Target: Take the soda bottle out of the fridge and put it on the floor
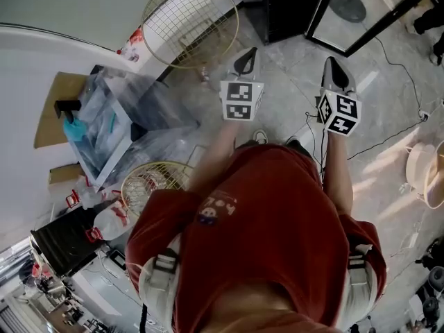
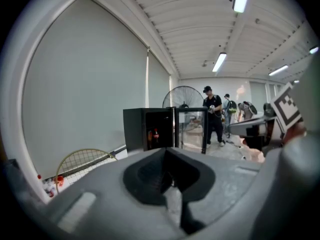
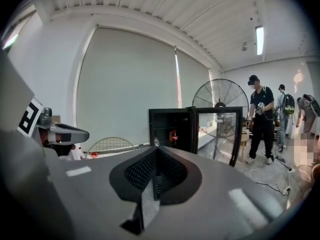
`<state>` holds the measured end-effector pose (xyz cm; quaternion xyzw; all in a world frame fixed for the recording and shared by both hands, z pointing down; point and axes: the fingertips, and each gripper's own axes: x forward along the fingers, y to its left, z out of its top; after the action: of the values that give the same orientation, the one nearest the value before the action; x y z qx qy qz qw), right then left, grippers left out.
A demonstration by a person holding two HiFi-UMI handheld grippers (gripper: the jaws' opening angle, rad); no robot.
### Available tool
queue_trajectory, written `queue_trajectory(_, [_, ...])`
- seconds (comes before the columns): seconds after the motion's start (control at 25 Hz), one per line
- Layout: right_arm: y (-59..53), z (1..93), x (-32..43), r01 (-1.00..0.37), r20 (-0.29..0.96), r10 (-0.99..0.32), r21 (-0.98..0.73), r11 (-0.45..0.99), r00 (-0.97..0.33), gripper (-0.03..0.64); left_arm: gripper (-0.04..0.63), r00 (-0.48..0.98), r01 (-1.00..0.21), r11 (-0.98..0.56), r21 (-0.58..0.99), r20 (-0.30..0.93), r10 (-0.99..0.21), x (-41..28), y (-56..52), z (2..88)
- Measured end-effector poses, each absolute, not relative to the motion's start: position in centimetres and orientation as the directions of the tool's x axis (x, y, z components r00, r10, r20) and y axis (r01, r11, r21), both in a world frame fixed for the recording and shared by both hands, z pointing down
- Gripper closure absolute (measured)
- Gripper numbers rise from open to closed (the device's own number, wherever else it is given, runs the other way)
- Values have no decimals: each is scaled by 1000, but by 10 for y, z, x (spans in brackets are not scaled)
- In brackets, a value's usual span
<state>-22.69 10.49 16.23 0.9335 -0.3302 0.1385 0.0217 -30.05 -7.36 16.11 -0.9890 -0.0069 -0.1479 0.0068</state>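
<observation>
Head view: left tongs (image 1: 248,56) and right tongs (image 1: 334,68), both closed and empty, point toward the open fridge (image 3: 161,126), where a soda bottle (image 3: 173,136) stands.

Fridge (image 3: 172,129) ahead by wall, door (image 3: 217,134) swung open to right. Soda bottle (image 3: 174,135) upright inside fridge. Standing fan (image 3: 220,96) behind fridge. Person (image 3: 260,119) right of door, further back. Round wire frame (image 1: 191,23) leaning at wall, left of fridge. Left gripper (image 1: 244,62), right gripper (image 1: 336,73) side by side above floor (image 1: 291,54), well short of fridge.
</observation>
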Motion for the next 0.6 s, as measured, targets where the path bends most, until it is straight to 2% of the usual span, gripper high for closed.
queue_trajectory(0.6, [80, 176, -241, -579, 280, -577, -86, -811, 767, 615, 595, 954, 67, -998, 19, 290, 70, -300, -104, 177])
